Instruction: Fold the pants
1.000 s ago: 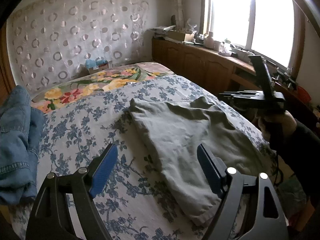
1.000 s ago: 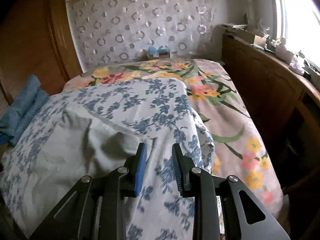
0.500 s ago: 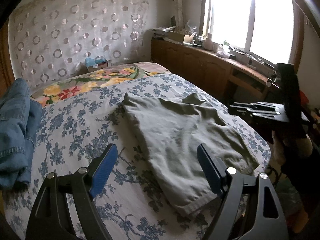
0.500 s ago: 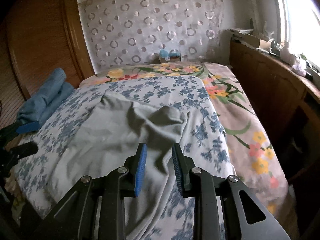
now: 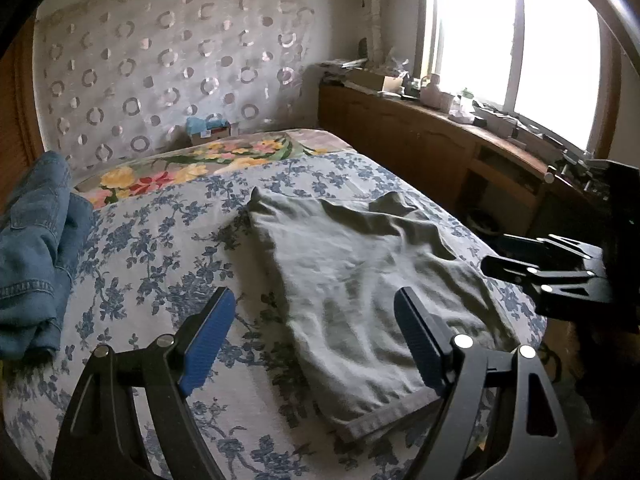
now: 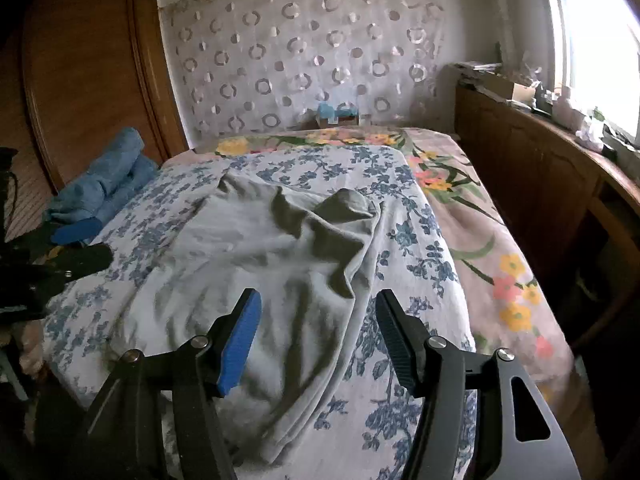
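1. Left gripper (image 5: 312, 340) is hanging over the near end of the bed with its blue-padded fingers (image 5: 206, 340) spread wide, nothing between them.
2. Right gripper (image 6: 318, 338) is spread too, a good gap between its pads, holding nothing. From the left wrist view you can see it off to the right (image 5: 548, 272), just past the bed's edge and clear of the fabric.
3. Grey-green pants (image 5: 360, 280) are lying on the blue-flowered sheet (image 5: 160, 248), straight ahead of and partly below the left gripper. The near hem end (image 5: 384, 416) sits just under and between the left fingers, closer to the right one.
4. From the right gripper's side, the pants (image 6: 256, 264) spread out directly ahead and under its fingers. They're pretty rumpled, with a raised bunched-up bit (image 6: 344, 208) at the far end, ahead and slightly right of the gripper.
5. Can't tell for sure how many layers the pants are in; they look like a wide-ish slab with wrinkles.
6. Far left of the left gripper there's a pile of blue denim (image 5: 36, 256) on the bed, well apart from the pants.
7. Beyond the pants, a yellow-and-pink floral blanket (image 5: 168, 172) runs across the head of the bed.
8. Off to the right of both grippers, a wooden cabinet (image 6: 532, 176) runs under a bright window (image 5: 516, 44).
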The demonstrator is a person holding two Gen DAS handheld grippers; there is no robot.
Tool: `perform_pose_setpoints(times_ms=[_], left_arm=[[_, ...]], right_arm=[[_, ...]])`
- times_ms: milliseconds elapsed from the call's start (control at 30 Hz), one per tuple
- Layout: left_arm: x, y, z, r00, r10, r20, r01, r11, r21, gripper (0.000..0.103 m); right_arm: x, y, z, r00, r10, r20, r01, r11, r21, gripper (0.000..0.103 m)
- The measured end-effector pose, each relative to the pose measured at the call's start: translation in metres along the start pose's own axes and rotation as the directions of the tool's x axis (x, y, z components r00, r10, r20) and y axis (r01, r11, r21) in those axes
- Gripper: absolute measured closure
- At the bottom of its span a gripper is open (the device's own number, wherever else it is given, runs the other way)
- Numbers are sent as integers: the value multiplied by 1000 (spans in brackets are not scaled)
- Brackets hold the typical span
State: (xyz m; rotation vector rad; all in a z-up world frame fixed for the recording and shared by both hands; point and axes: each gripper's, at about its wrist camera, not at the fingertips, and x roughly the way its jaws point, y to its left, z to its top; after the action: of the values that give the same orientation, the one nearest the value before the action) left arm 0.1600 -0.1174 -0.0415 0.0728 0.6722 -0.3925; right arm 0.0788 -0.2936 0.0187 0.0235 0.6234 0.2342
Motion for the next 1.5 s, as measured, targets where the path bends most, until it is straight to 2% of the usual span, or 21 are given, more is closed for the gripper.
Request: perform_pose_setpoints(times_ms=[233, 400, 1067, 1133, 1500], left_arm=[[-8, -16, 4, 998, 48, 31, -48, 999, 1, 21], [-7, -19, 3, 998, 53, 33, -53, 999, -14, 21], [18, 3, -44, 990, 113, -89, -118, 992, -46, 21], [19, 4, -48, 988, 117, -97, -123, 991, -56, 21], [25, 7, -63, 986, 84, -145, -96, 992, -80, 21]], right_arm=[[-15, 8, -13, 999, -14, 29, 14, 1000, -11, 41], [-16, 11, -22, 1000, -21, 22, 21, 1000, -2, 41], [2, 11, -50, 999, -28, -46, 28, 1000, 10, 42], [2, 13, -52, 999, -24, -43, 24, 1000, 3, 53], [2, 12, -61, 998, -54, -45, 55, 999, 4, 60]])
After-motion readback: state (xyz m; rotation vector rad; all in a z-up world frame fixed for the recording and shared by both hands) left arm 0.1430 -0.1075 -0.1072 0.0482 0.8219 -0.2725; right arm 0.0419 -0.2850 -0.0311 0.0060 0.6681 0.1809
